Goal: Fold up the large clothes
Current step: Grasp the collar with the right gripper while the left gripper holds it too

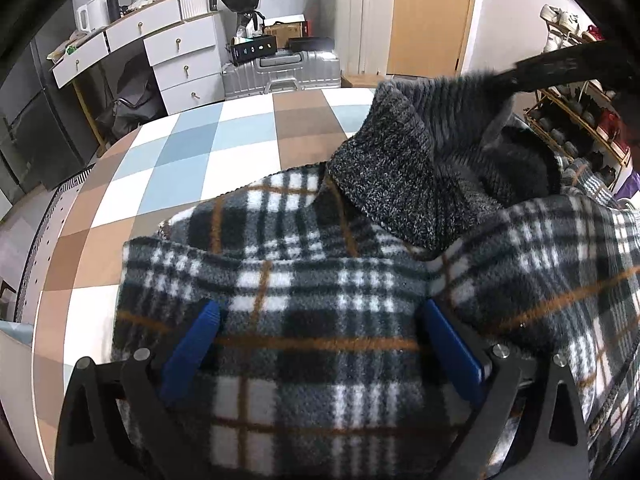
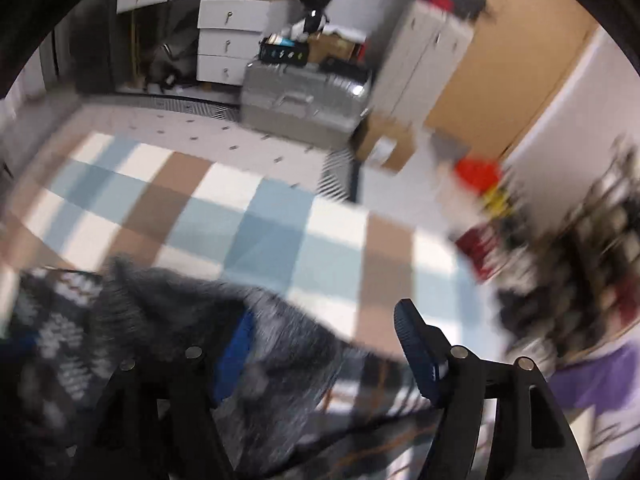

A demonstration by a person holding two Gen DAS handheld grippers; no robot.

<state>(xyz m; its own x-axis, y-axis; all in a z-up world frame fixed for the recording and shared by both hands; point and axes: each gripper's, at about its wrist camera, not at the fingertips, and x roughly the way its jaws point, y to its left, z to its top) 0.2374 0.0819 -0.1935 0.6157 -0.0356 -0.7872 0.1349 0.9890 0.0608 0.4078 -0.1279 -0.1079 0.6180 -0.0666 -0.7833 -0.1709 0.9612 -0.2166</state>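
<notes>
Plaid fleece jacket (image 1: 320, 320) (grey knit hood (image 1: 400, 176) raised) bunched on the checkered bed (image 1: 192, 152).

The right wrist view is smeared throughout by motion blur; the shoe rack (image 2: 592, 248) at right cannot be resolved. The plaid fleece garment (image 1: 320, 320) is cut off at the lower edge.

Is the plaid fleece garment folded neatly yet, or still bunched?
Still bunched: the plaid fleece garment lies rumpled in overlapping layers on the checkered bed cover, its grey knit collar standing up.

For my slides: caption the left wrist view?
Open left gripper pressed over a plaid fleece with a grey knit on a checkered mat.
</notes>
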